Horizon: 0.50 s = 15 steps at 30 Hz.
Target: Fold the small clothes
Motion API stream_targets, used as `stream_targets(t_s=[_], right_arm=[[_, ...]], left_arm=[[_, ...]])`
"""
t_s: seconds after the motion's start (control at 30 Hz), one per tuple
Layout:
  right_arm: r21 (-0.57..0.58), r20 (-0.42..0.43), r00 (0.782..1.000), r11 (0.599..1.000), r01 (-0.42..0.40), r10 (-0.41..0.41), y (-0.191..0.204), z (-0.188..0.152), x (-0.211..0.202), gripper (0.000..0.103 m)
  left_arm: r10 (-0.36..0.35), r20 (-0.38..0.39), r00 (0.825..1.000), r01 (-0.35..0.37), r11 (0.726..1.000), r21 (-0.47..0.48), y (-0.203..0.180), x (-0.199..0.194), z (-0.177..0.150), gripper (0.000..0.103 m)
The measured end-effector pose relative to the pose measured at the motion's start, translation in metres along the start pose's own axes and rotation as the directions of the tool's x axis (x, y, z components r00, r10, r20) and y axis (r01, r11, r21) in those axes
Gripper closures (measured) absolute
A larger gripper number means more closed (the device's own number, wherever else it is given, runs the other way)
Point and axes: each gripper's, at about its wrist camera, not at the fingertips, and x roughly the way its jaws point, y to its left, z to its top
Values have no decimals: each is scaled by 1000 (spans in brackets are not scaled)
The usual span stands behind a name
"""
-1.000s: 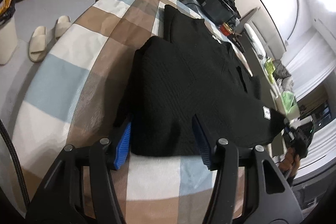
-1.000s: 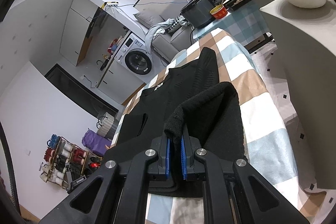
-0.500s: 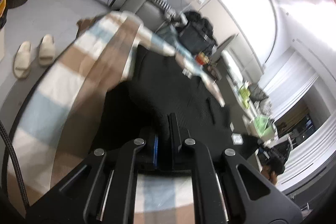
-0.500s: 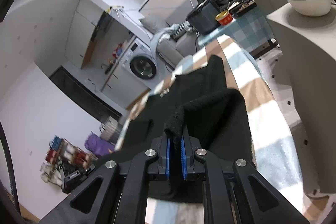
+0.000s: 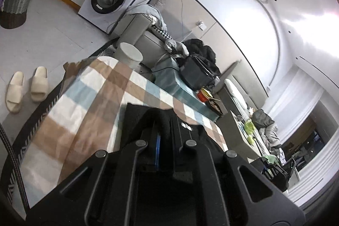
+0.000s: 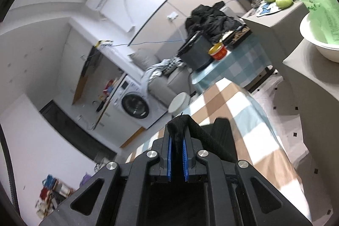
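Left gripper [image 5: 167,141]: your jaws were clamped down on a fold of the black sweater [image 5: 186,132]. The knit bunched right at the fingertips, and the rest trailed ahead of the jaws onto the checked blanket [image 5: 84,103].

Right gripper [image 6: 177,141]: your jaws stood narrow, pinching a ridge of the same sweater [image 6: 180,126] between the blue pads [image 6: 169,154]. More of the garment hung just right of the jaws, down to the blanket [image 6: 250,120].

You had the hem end lifted at both corners, as I judged it. To fold well, you wanted both grips level and evenly spread so the edge stayed taut. You also needed to carry it straight ahead over the body and lay it square before releasing. A sagging middle risked a crooked crease.
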Motion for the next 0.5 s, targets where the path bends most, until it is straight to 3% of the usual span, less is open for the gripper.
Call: stream_targets(t_s=[0.3, 0.4, 0.43, 0.47, 0.5], right_arm=[[17, 64, 994, 996, 86, -87, 8, 35, 65, 95], [11, 55, 988, 990, 144, -144, 9, 48, 92, 94], [7, 21, 984, 984, 179, -179, 5, 51, 108, 85], [5, -21, 977, 977, 214, -214, 2, 53, 119, 69], [0, -62, 966, 967, 253, -253, -2, 53, 129, 65]], left_arm=[[62, 14, 998, -62, 998, -5, 4, 77, 43, 98], [141, -38, 989, -142, 989, -38, 17, 114, 54, 97], [184, -91, 979, -189, 981, -50, 23, 127, 55, 92], [218, -142, 965, -228, 972, -57, 28, 139, 54, 89], [240, -168, 956, -253, 966, -60, 33, 143, 52, 83]])
